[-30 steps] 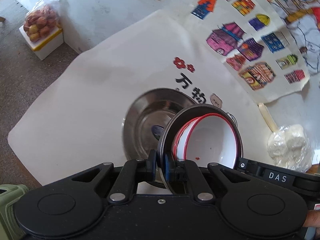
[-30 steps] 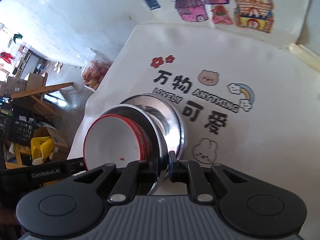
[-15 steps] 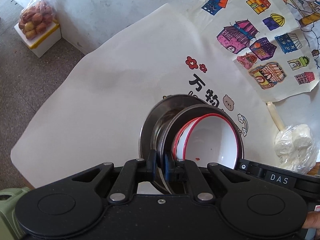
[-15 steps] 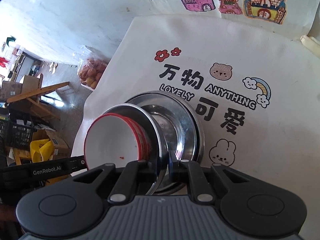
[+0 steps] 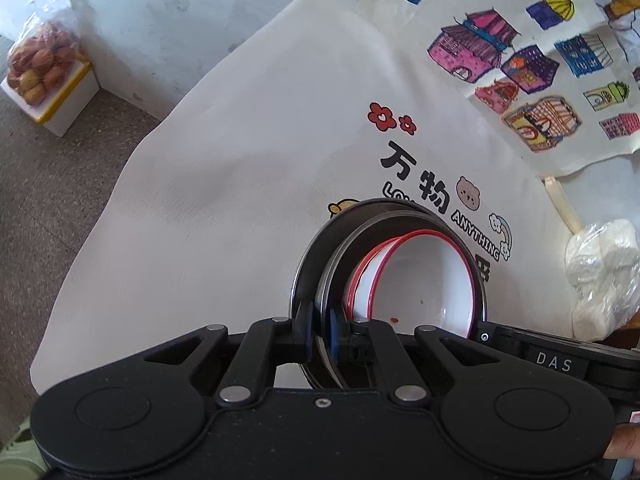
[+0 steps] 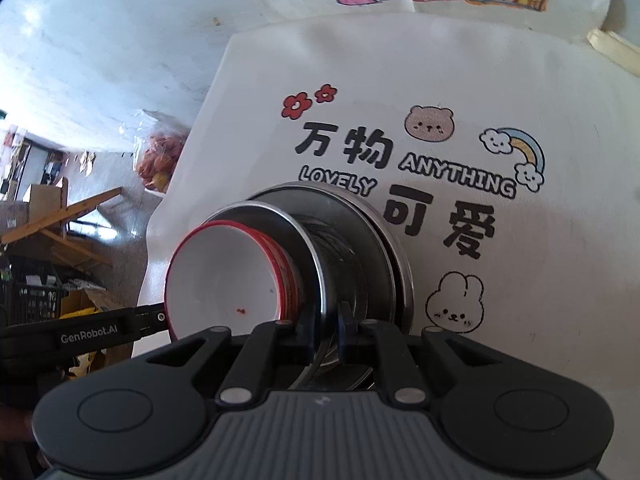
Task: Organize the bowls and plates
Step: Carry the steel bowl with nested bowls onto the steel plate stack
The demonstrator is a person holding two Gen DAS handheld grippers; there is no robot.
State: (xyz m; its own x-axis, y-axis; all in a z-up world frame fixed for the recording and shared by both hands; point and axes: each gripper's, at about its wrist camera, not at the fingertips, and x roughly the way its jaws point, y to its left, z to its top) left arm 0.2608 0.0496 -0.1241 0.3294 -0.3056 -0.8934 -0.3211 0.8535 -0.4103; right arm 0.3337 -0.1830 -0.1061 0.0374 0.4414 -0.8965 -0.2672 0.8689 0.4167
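Observation:
A steel dish (image 5: 336, 268) (image 6: 316, 248) carries stacked white bowls with red rims (image 5: 420, 280) (image 6: 224, 276). My left gripper (image 5: 320, 332) is shut on the dish's near rim. On the opposite rim my right gripper (image 6: 324, 332) is shut too. The dish hangs tilted just over a second steel plate (image 5: 306, 268) (image 6: 396, 264), which lies on the printed white cloth (image 5: 240, 160) (image 6: 540, 280). Whether the two steel pieces touch I cannot tell. Each view shows the other gripper's body at its edge.
A bag of fruit on a white box (image 5: 40, 68) stands on the floor beyond the table's left edge. A plastic bag of white lumps (image 5: 600, 272), a pale stick (image 5: 560, 204) and coloured drawings (image 5: 520, 60) lie at the right. Crates and boards (image 6: 52, 240) clutter the floor.
Both grippers have carried the dish with the bowls across and down over the lower steel plate, which now shows only as a crescent behind it. Both grips are unchanged.

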